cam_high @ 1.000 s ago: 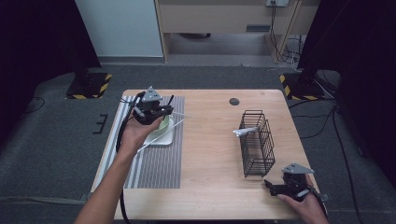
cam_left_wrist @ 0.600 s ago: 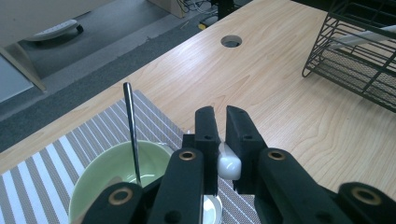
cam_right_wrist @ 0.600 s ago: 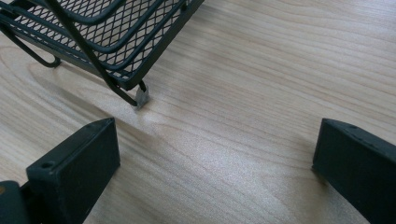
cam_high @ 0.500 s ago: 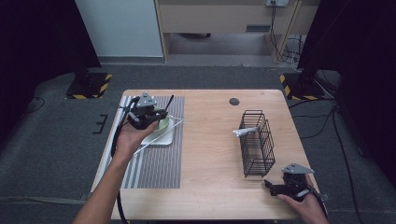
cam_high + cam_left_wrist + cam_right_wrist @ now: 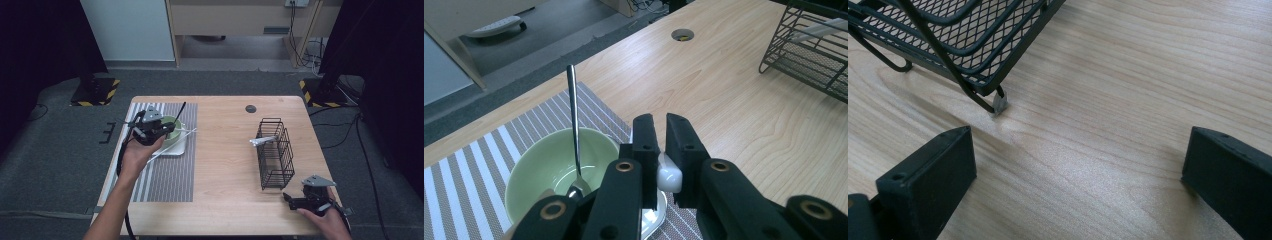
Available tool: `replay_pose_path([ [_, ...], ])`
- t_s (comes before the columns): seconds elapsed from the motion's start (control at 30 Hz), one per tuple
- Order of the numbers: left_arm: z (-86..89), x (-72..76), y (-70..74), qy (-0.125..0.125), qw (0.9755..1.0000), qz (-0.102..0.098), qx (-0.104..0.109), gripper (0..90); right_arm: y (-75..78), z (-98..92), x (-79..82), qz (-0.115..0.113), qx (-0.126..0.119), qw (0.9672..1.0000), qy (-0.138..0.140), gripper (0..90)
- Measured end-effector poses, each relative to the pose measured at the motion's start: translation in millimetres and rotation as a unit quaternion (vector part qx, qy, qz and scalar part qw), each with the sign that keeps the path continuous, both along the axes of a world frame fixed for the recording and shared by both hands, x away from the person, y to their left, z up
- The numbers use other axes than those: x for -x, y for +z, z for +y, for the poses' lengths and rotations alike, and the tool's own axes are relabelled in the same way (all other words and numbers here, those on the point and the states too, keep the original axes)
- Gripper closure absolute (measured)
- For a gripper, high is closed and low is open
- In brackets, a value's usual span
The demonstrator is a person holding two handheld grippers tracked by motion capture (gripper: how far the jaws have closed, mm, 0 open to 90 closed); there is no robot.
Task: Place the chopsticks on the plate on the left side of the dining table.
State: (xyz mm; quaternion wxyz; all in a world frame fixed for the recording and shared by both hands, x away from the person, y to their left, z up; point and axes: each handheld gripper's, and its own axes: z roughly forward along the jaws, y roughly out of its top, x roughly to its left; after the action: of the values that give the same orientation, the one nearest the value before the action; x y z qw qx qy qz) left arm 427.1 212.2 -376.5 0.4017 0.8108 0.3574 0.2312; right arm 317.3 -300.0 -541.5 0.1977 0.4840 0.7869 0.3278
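Wooden table [image 5: 225, 165] carries everything. Left gripper [image 5: 662, 131] pinches a white utensil handle [image 5: 669, 175] between its jaws, just beside the green bowl [image 5: 544, 170] on the white plate [image 5: 176, 148], with a metal spoon [image 5: 574, 125] leaning inside. Right gripper [image 5: 1078, 170] rests spread wide near the black wire basket [image 5: 275, 150], at the table's near right corner.

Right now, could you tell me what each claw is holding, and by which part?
The left claw grips a white utensil handle near its end, beside the green bowl. The right claw is open above the table, holding nothing.
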Motion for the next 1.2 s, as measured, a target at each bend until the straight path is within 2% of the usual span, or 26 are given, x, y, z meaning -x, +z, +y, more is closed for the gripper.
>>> replay_pose_path([
  [0.1,-3.1,3.8,-1.2,0.001,1.0000,-0.006,0.000,83.1,0.1,-0.1,0.3,0.001,0.000,1.0000,0.000,0.8],
  [0.17,-5.5,5.0,-2.0,-0.001,1.0000,-0.007,0.007,83.1,0.2,-0.2,2.2,0.000,0.000,1.0000,-0.004,0.9],
  [0.3,-10.4,9.5,-4.4,-0.001,0.9999,-0.009,-0.007,83.0,0.1,-0.3,3.1,0.000,0.001,1.0000,-0.005,0.9],
  [0.7,-0.2,16.4,-25.1,0.011,0.9999,-0.004,0.000,83.0,0.2,-0.3,3.9,0.001,0.000,1.0000,-0.003,0.9],
  [0.87,8.8,24.1,-37.5,0.011,0.9999,0.003,-0.008,83.0,0.2,-0.2,4.1,0.001,0.000,1.0000,-0.004,0.9],
  [1.2,28.5,47.4,-73.0,0.019,0.9998,0.011,0.000,83.0,0.2,-0.3,4.1,0.000,0.000,1.0000,-0.003,0.9],
])
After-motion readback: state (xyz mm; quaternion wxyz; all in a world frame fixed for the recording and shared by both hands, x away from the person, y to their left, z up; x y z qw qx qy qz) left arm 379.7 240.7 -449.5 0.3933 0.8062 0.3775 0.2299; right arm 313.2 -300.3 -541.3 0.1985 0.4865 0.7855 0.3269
